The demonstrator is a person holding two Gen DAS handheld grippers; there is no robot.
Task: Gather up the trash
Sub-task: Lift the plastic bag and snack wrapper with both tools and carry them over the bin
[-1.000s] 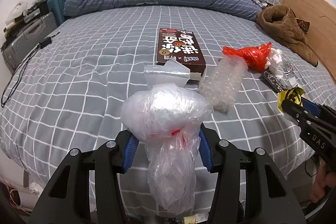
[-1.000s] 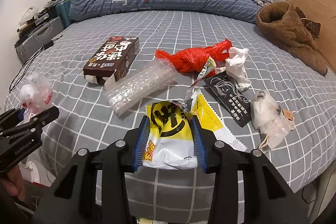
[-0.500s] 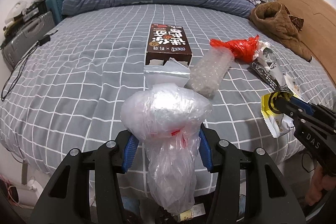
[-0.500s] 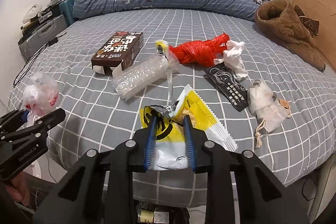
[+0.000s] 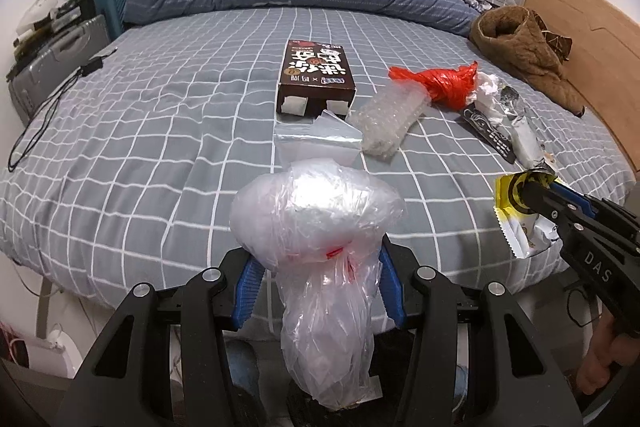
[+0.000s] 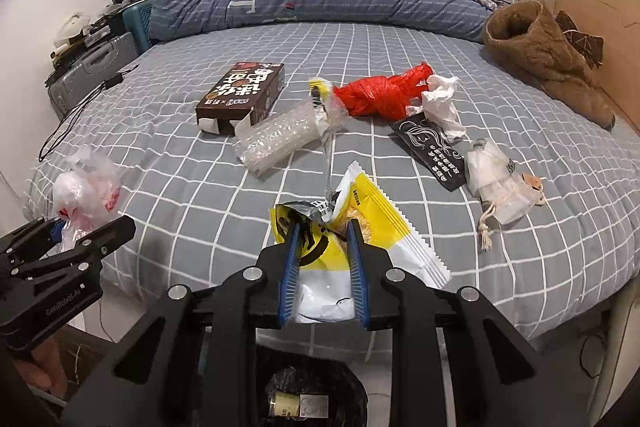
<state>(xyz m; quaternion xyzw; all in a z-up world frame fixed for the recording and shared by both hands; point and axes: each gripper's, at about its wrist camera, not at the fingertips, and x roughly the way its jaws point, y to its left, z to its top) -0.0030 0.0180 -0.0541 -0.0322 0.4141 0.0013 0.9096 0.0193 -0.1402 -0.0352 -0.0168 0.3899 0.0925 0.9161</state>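
My left gripper [image 5: 318, 267] is shut on a crumpled clear plastic bag [image 5: 316, 211], held just past the near edge of the bed; the bag [image 6: 84, 187] and left gripper [image 6: 76, 231] also show at the left of the right wrist view. My right gripper [image 6: 322, 239] is shut on a yellow snack wrapper [image 6: 372, 211], its blue pads pressing the crumpled end. A thin torn strip sticks up from the wrapper. In the left wrist view the right gripper [image 5: 532, 193] holds the wrapper [image 5: 516, 227] at the right.
On the grey checked bed [image 6: 180, 187] lie a brown box [image 6: 244, 91], bubble wrap [image 6: 280, 139], a red bag [image 6: 380, 95], white tissue [image 6: 440, 99], a black packet [image 6: 432, 151], a white pouch [image 6: 496, 183] and a clear zip bag [image 5: 320, 143]. A black-lined bin [image 6: 312, 395] sits below.
Both grippers have drawn back from the bed toward its near edge. The right jaws have narrowed on the yellow wrapper and lifted it off the sheet. The left grip is unchanged.
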